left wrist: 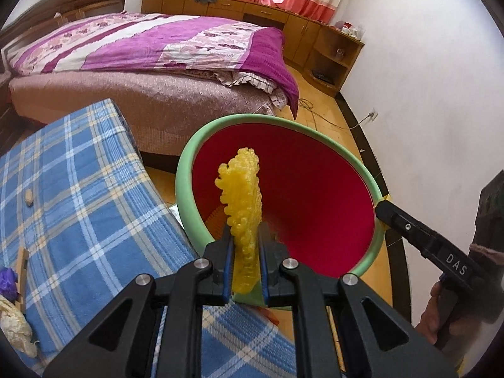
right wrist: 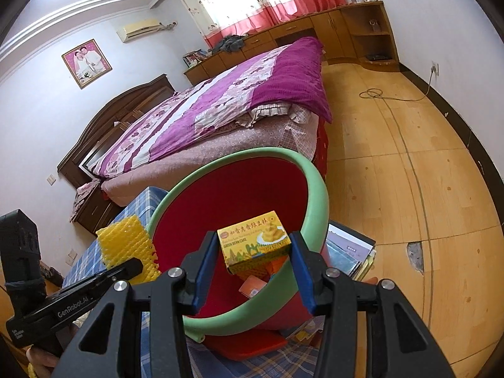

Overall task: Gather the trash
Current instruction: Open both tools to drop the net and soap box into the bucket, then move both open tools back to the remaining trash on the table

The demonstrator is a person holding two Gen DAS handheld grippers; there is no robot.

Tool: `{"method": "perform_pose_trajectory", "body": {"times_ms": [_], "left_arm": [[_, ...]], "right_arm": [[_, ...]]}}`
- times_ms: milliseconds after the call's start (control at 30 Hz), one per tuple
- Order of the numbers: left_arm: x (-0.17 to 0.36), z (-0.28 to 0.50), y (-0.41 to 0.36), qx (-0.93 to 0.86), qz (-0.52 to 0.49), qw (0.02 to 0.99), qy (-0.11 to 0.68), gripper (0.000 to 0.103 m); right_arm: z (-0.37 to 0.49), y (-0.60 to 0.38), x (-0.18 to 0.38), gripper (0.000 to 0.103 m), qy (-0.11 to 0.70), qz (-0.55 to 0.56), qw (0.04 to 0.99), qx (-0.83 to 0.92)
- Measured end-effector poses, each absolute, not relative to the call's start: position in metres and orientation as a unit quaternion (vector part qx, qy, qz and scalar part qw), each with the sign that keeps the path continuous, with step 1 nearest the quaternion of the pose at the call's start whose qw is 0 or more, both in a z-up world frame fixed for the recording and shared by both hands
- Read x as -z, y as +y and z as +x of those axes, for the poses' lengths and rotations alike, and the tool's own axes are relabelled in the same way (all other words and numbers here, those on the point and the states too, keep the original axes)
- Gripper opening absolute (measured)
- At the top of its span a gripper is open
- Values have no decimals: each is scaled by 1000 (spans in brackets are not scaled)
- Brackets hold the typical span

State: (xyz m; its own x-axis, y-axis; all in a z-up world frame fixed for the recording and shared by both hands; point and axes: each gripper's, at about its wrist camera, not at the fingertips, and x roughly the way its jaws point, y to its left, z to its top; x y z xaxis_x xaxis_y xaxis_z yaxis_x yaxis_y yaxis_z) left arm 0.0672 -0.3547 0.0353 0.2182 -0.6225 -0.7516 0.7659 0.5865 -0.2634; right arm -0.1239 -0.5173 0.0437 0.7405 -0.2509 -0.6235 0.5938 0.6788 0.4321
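My left tool (left wrist: 246, 252) clenches a yellow foam net sleeve (left wrist: 242, 195) above the red plastic bin with the green rim (left wrist: 186, 170), toward its nine o'clock edge. My right tool (right wrist: 253, 261) grips a small yellow cardboard cake box (right wrist: 255, 245) over the bin's six o'clock rim, beside the blue-checked worktop (left wrist: 78, 189).

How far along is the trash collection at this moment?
Done: some packaging already lies in the red bin. In hand: the left gripper clamps yellow foam netting at the rim; the right gripper holds a green bean cake box over it. Left: crumpled wrappers on the checked cloth.
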Motion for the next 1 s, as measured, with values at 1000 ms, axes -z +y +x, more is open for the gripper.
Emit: {"method": "perform_pose_trajectory", "body": {"times_ms": [1000], "left_arm": [[-54,72,-281,385,34,817,428,38]], "right_arm": [[-118,-490,-58,72,256,312,889,216]]}}
